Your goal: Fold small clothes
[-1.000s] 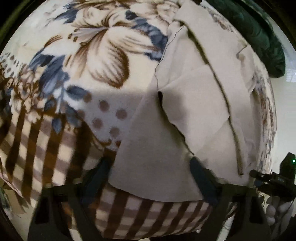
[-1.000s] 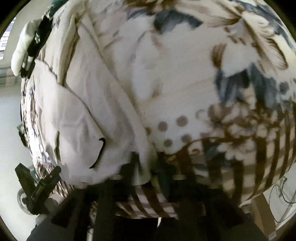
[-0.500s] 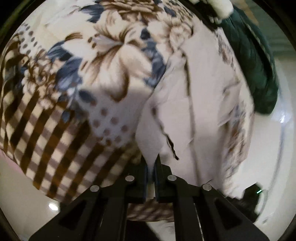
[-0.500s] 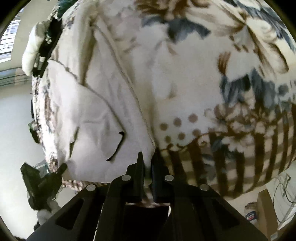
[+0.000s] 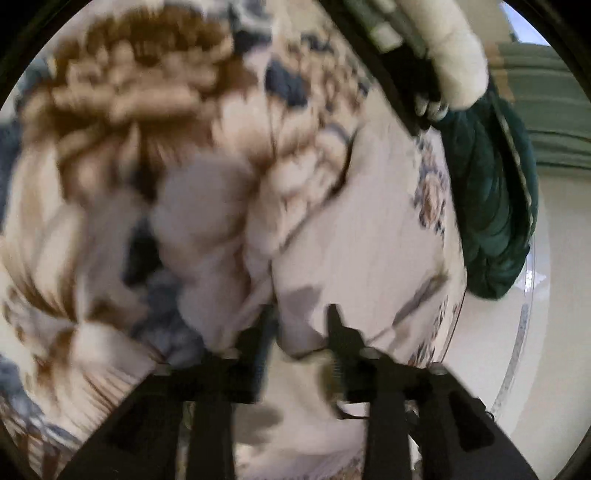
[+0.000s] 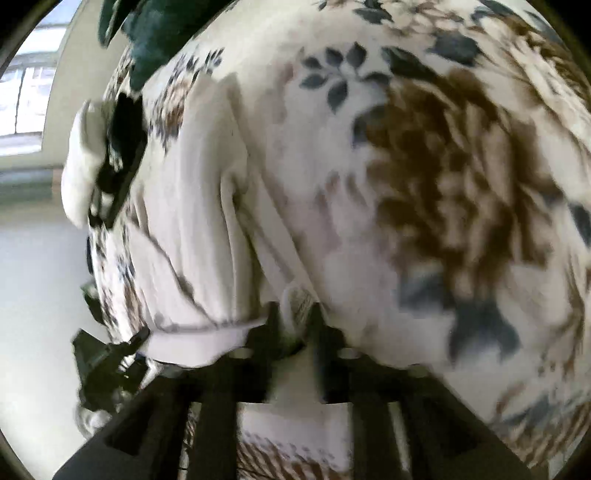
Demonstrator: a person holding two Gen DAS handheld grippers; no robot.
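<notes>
A floral fleece blanket, cream with big brown blooms and slate-blue leaves, fills most of both wrist views and carries everything else; in the right wrist view the same blanket spreads across the whole right side. Both pictures are smeared by motion, so fine detail is lost. On the blanket lies the pale beige garment, bunched into soft ridges toward the left wrist camera and flatter toward the far right edge; in the right wrist view the garment runs as a long rumpled band down the left of the blanket, with a hemmed edge near the bottom. A dark green quilted cushion sits at the blanket's far right edge in the left wrist view, and shows again at the top left of the right wrist view. The left claw has its two dark fingers spread apart, with a fold of the beige cloth lying between them; whether they press on it cannot be told through the blur. The right claw has its fingers drawn close, with a small bunch of the garment's edge clamped between them. A white-gloved hand on a black handle appears at the top of the left wrist view.
</notes>
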